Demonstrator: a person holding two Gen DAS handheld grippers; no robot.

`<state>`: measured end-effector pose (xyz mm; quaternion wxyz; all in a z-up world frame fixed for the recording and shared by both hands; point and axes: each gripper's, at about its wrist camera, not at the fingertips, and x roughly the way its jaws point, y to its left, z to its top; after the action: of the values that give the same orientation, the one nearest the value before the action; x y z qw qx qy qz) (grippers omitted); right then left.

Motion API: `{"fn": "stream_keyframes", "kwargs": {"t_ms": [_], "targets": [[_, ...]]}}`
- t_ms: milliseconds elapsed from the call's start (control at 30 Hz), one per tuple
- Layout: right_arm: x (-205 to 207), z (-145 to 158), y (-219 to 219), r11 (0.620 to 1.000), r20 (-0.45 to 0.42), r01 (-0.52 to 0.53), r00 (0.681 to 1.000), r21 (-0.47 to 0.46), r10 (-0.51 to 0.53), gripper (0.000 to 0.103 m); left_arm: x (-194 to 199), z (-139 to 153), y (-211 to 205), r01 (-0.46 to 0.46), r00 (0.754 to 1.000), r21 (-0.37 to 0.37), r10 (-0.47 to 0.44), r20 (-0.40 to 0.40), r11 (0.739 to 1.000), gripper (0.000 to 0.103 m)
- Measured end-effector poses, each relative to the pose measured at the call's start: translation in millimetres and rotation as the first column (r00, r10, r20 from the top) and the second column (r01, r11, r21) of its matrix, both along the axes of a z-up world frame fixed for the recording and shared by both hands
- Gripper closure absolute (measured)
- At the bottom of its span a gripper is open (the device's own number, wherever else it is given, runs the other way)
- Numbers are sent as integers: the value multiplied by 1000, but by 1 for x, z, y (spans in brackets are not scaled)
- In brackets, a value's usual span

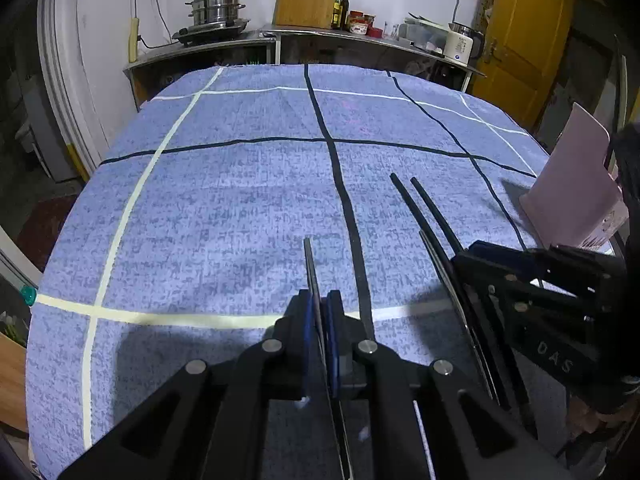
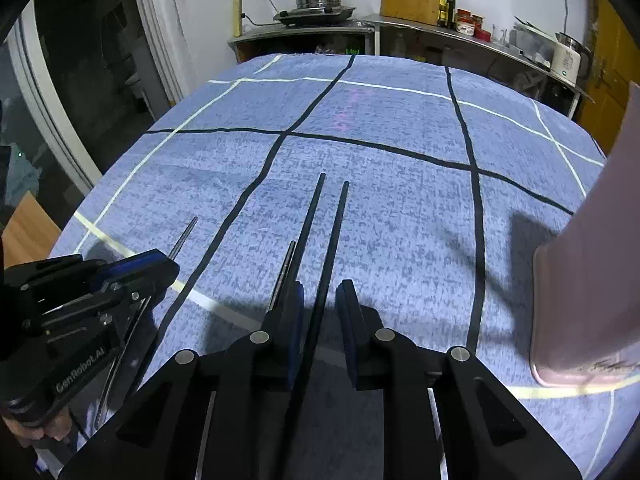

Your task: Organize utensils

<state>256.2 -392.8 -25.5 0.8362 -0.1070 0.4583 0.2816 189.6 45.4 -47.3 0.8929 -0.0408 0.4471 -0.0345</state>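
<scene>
Left gripper (image 1: 320, 312): I have it clamped on a thin metal utensil (image 1: 311, 268).
Right gripper (image 2: 320, 300): jaws apart; black chopsticks (image 2: 320, 240) run between, contact unclear.

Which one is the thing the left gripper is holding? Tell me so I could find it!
Look at the blue cloth with black and white lines. Near its front edge, the left gripper is shut on a thin metal utensil handle that pokes out past its fingertips. Beside it lie two black chopsticks by the right gripper; those are longer and dark, while this handle is single, shorter and grey.
</scene>
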Motion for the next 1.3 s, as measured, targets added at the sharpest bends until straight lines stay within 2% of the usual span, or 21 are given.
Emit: {"fn": "stream_keyframes", "kwargs": {"t_ms": [67,233,500,1033,1300], "targets": [[2,0,0,1000,1,10,1000,-7,-10,94,1,0,1,0,1000,-2,0,0,1000,96],[6,2,-5,1000,-28,18,999,16,-17,97,1,1,0,3,1000,3,-3,-1,1000,98],[-7,22,-14,997,-8,19,1000,80,-19,97,-5,9,13,1,1000,-94,-1,5,996,98],[-55,104,-48,981,138,5,990,194,-33,97,-49,97,8,70,982,-137,-44,182,988,98],[-77,136,-74,972,195,20,979,235,-67,97,-66,125,-2,102,969,-129,-69,236,986,98]]}}
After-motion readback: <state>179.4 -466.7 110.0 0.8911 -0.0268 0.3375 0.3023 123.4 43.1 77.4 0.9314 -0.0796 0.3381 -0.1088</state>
